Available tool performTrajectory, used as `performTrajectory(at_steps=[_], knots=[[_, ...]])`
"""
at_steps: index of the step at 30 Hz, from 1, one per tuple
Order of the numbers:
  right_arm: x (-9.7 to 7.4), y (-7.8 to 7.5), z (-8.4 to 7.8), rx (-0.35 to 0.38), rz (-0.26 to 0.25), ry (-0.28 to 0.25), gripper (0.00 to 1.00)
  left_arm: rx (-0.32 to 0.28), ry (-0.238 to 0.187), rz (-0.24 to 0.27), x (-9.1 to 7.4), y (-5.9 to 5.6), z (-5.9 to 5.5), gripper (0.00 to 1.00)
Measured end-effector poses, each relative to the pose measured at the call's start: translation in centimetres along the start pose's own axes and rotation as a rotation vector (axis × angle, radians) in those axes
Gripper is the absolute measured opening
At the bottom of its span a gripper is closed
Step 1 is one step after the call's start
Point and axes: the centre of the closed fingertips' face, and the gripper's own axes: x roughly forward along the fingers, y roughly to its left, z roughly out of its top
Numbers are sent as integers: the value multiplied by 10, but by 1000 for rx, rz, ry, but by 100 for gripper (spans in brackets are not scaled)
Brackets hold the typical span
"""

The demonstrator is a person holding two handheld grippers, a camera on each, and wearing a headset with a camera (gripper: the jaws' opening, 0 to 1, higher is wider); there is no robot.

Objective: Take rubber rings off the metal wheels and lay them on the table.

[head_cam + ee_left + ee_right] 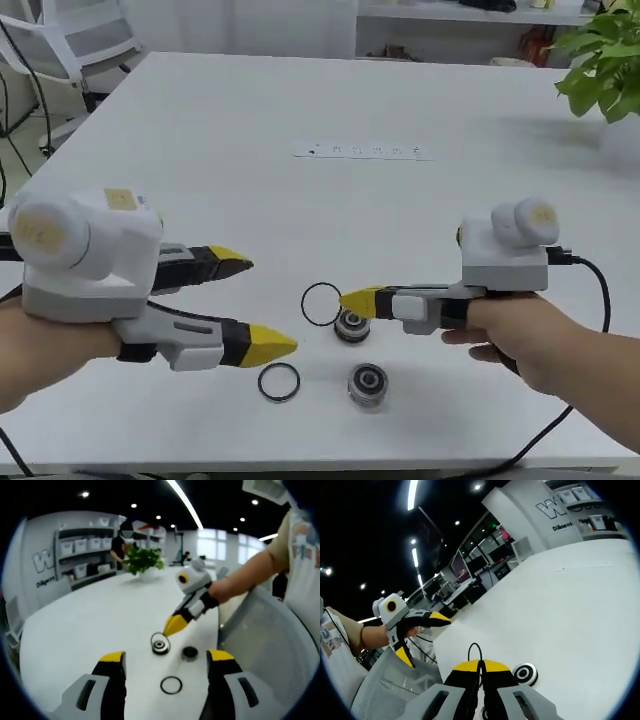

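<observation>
My right gripper is shut on a thin black rubber ring, held just above and left of a metal wheel. In the right gripper view the ring stands up from the closed yellow tips, with a wheel on the table to the right. A second wheel sits nearer me, and a loose ring lies flat to its left. My left gripper hovers open at the left, holding nothing. Its own view shows the loose ring, both wheels and the right gripper.
A white power strip lies mid-table further back. A green plant stands at the far right and an office chair at the far left. A black cable trails from my right gripper toward the table's front edge.
</observation>
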Motion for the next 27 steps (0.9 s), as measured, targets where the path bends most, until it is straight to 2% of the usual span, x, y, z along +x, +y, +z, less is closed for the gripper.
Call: performTrajectory(at_steps=[11,21,27], knots=[[10,11,-8,3,29,47,0,-28,6,25,-17,0,-12,73],[22,22,-24,13,75,115,0,-44,11,41,-26,-2,-18,79],[28,23,-34,16,82,160,0,-56,14,55,-30,-2,-23,82]])
